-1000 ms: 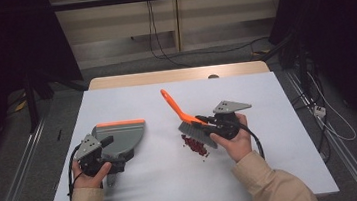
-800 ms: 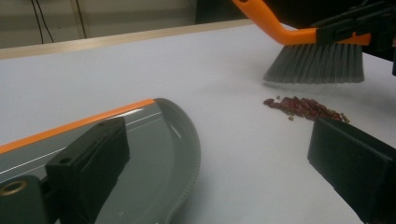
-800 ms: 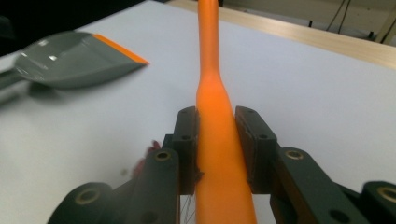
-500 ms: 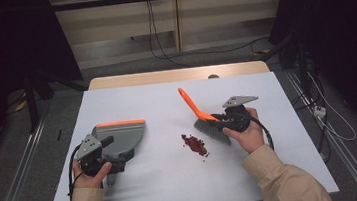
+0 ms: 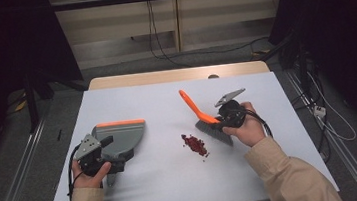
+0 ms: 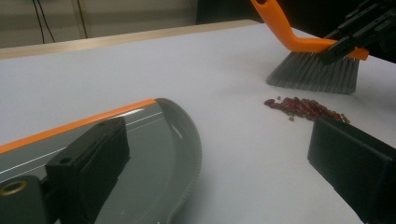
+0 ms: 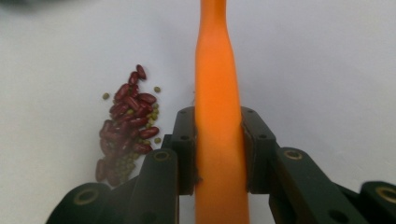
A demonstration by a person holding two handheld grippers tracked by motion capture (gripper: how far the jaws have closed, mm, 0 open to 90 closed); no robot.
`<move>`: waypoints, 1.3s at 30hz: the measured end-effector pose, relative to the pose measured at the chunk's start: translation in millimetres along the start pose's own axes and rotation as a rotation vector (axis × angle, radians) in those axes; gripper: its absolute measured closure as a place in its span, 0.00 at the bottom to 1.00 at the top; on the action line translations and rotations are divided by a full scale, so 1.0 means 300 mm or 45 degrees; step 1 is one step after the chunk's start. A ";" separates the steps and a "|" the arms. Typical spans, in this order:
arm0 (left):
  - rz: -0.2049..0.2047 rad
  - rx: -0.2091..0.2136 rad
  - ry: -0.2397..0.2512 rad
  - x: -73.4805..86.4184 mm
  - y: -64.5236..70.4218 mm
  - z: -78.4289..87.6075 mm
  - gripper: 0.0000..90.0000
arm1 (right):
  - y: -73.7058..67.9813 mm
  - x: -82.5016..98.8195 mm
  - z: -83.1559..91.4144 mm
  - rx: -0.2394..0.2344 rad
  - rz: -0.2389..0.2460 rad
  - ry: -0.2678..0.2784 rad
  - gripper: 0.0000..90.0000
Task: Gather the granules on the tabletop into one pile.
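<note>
Right claw: the right gripper (image 5: 225,120) is clenched on the orange handle of the brush (image 5: 203,118); in the right gripper view its pads (image 7: 187,140) press both flanks of the handle.
Left claw: the left gripper (image 5: 106,156) sits at the dustpan's near end. In the left gripper view its jaws stand wide apart, one over the pan and one off its edge, so whether it grips the pan I cannot tell.
Near: the grey dustpan (image 5: 122,136) lies flat on the table (image 5: 150,184), its orange lip pointing away from the person.
Middle: a small heap of red beans (image 5: 194,144) with a few green ones lies between pan and brush, well apart from the pan and just beside the bristles.
Far: the brush head (image 6: 314,73) rests bristles-down beyond the heap, handle slanting up and away.
Handling: the brush looks light, with a stiff plastic handle and soft bristles that will splay if pressed. The low hold near the head suits short, flat strokes. The beans are hard, smooth and loose, so they may roll or scatter under a quick sweep.
Change: a second ago the bristles stood right at the heap; now the brush has drawn off to the right, while the dustpan and left hand are unmoved.
</note>
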State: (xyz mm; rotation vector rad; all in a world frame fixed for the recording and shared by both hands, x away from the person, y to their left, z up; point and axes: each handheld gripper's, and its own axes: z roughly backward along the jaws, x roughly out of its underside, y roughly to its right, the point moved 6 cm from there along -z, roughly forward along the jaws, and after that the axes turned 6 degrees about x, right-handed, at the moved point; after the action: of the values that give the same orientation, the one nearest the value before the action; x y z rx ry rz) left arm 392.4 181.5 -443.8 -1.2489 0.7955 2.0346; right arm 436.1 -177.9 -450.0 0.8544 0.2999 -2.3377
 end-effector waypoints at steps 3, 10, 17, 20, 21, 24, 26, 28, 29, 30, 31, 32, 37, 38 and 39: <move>0.004 -0.001 0.001 0.000 -0.002 0.000 0.06 | 0.005 -0.007 -0.009 -0.055 -0.003 0.041 0.80; 0.005 -0.005 -0.002 0.000 -0.007 0.004 0.06 | 0.008 -0.065 -0.050 -0.126 0.127 0.145 0.80; 0.021 -0.004 -0.009 0.002 -0.010 0.009 0.06 | -0.026 -0.138 -0.124 -0.186 0.346 0.189 0.80; 0.026 -0.007 -0.010 0.004 -0.013 0.010 0.06 | -0.047 -0.151 -0.152 -0.213 0.395 0.190 0.79; 0.027 -0.009 -0.010 0.004 -0.014 0.011 0.06 | -0.052 -0.155 -0.156 -0.216 0.412 0.194 0.79; 0.030 -0.014 -0.008 0.006 -0.017 0.012 0.06 | -0.068 -0.153 -0.152 -0.239 0.462 0.178 0.79; 0.030 -0.014 -0.008 0.006 -0.016 0.011 0.06 | -0.077 -0.144 -0.143 -0.255 0.485 0.173 0.79; 0.028 -0.012 -0.010 0.006 -0.015 0.011 0.06 | -0.087 -0.136 -0.132 -0.286 0.504 0.162 0.79; 0.027 -0.012 -0.011 0.006 -0.014 0.011 0.06 | -0.095 -0.132 -0.127 -0.299 0.509 0.162 0.80; 0.027 -0.013 -0.011 0.006 -0.014 0.011 0.06 | -0.102 -0.127 -0.122 -0.306 0.522 0.160 0.80; 0.025 -0.013 -0.011 0.006 -0.014 0.012 0.06 | -0.108 -0.122 -0.118 -0.306 0.531 0.158 0.79; 0.023 -0.015 -0.011 0.006 -0.015 0.013 0.06 | -0.113 -0.119 -0.114 -0.314 0.540 0.158 0.80; 0.026 -0.017 -0.008 0.006 -0.013 0.014 0.06 | -0.127 -0.097 -0.092 -0.337 0.569 0.159 0.79; 0.025 -0.018 -0.008 0.006 -0.013 0.014 0.06 | -0.127 -0.093 -0.089 -0.338 0.569 0.160 0.79; 0.024 -0.017 -0.009 0.006 -0.012 0.014 0.06 | -0.129 -0.090 -0.086 -0.342 0.566 0.163 0.79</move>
State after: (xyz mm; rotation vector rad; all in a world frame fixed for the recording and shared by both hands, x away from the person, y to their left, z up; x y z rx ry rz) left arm 392.3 187.3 -444.5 -1.2454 0.7941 2.0616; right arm 441.0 -124.4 -452.3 0.8392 0.4194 -1.7899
